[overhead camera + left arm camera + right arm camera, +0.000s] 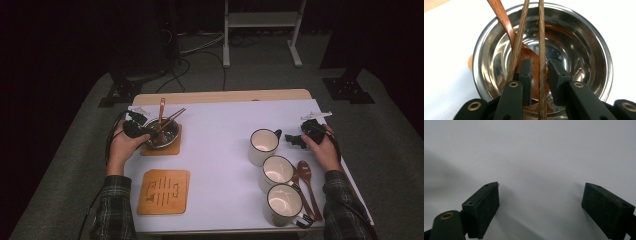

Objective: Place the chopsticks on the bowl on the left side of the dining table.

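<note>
**A:** So the steel bowl (584, 50) is the main thing here. High view has it left of centre on a wooden coaster (161, 148), with the left gripper (145, 131) poking in from its left side. Inside it: 1 brown spoon (507, 27) and 2 chopsticks (541, 37), all leaning out over the far rim toward the top of the frame.

**B:** Is the left gripper actually holding anything? In the left gripper view 1 chopstick runs straight down between the jaws.

**A:** Yeah, it's between them, but there's a sliver of gap on each side, so I'd call that let go, not clamped. The other chopstick sits just left of the left jaw, over the spoon's bowl end.

**B:** And the right gripper (298, 139)?

**A:** Way over at the right of the high view, just right of the top mug. Right gripper view shows its jaws spread wide with bare white tablecloth (536, 152) between them, gripping nothing.

**B:** What about the other containers?

**A:** 3 white mugs (277, 170) in a diagonal line at lower right, all looking empty inside as far as I can tell. 2 more brown spoons (306, 185) lie flat just right of the lower 2 mugs. There's also a 2nd coaster (164, 191) at lower left, with a slotted pattern and nothing sitting on it.
</note>
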`<action>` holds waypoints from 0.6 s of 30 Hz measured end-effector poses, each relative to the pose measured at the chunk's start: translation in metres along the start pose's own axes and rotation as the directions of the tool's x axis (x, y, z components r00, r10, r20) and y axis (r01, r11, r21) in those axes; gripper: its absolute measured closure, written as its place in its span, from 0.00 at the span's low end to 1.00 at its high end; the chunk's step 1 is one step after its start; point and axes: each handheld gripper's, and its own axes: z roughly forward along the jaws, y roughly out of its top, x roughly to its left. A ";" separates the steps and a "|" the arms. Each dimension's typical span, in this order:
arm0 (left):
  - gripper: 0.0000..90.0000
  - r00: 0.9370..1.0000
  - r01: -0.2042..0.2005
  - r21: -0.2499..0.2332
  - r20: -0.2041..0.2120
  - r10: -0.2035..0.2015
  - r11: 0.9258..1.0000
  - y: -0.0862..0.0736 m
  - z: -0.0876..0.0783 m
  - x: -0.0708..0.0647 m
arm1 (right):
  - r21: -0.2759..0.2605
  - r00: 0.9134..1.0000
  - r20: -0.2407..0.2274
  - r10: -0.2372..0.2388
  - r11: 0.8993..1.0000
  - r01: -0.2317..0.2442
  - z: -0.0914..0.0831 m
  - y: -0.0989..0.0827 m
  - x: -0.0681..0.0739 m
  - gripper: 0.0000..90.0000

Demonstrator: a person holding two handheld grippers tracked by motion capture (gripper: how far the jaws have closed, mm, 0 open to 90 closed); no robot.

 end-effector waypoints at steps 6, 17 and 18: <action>0.78 1.000 0.010 -0.032 0.001 -0.010 0.999 0.003 -0.010 -0.001 | 0.000 1.000 0.000 0.000 1.000 0.000 0.000 0.000 0.000 0.14; 1.00 0.999 0.024 -0.062 0.039 -0.022 0.998 0.008 -0.023 -0.010 | 0.000 1.000 0.000 0.000 1.000 0.000 0.000 0.000 0.000 0.14; 1.00 0.999 0.027 -0.056 0.046 -0.024 0.998 0.007 -0.021 -0.012 | 0.000 1.000 0.000 0.000 1.000 0.000 0.000 0.000 0.000 0.14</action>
